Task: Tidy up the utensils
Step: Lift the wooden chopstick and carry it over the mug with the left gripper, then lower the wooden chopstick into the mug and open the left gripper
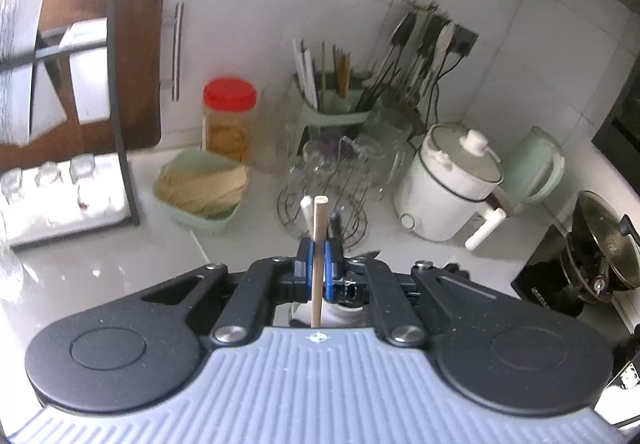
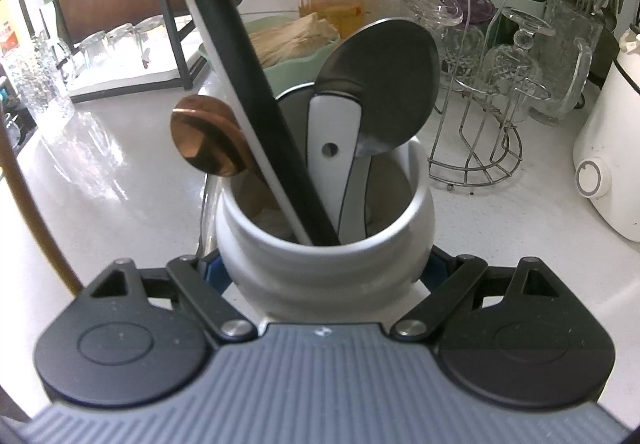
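left wrist view: left hand-held gripper pinching a wooden stick upright, narrow, likely readying it for sorting. right wrist view: right hand-held gripper clamping white utensil crock steady on worktop, spoons at 12 o'clock.

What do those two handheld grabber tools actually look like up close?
Both look alike: the left gripper and right gripper have a ribbed blue-grey body, two round black discs, black link bars with silver bolts, and blue finger pads. No cables or sleeves show.
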`<state>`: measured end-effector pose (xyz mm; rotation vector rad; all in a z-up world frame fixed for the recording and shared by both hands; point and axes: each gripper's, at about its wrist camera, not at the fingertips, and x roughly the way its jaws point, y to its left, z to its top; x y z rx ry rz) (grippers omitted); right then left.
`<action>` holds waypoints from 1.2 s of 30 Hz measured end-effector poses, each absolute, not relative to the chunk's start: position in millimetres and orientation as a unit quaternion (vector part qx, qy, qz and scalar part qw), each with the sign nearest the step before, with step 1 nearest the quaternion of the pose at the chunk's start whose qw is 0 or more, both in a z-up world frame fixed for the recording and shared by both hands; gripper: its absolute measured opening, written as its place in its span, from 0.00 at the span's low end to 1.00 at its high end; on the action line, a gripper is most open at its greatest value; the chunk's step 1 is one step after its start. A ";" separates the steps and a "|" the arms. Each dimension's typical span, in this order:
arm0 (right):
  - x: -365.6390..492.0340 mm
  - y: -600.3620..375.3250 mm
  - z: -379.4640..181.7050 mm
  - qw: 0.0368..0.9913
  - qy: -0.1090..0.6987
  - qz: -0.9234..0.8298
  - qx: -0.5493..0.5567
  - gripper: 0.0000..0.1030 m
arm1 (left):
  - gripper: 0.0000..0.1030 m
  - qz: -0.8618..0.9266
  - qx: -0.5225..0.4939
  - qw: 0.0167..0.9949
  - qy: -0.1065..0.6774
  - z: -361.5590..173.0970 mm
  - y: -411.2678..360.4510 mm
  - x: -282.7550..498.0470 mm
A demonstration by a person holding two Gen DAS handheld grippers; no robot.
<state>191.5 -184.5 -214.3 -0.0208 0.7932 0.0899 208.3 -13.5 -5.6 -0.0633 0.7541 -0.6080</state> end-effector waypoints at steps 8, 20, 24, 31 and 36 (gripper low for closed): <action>191.3 -184.4 -214.7 0.922 0.385 0.046 -0.012 0.89 | 0.06 -0.310 0.020 0.896 0.317 24.7 -29.7 202.1; 191.3 -183.9 -215.2 0.922 0.384 0.048 -0.012 0.89 | 0.06 -0.330 0.032 0.903 0.274 51.8 -51.6 201.1; 191.3 -183.6 -215.4 0.922 0.383 0.048 -0.012 0.89 | 0.06 -0.331 0.025 0.906 0.263 58.7 -58.6 205.5; 190.4 -183.7 -215.8 0.923 0.381 0.049 -0.010 0.89 | 0.07 -0.343 0.024 0.900 0.267 50.9 -74.2 215.8; 189.2 -184.1 -216.0 0.924 0.379 0.050 -0.009 0.89 | 0.07 -0.349 0.013 0.884 0.310 29.8 -83.2 230.3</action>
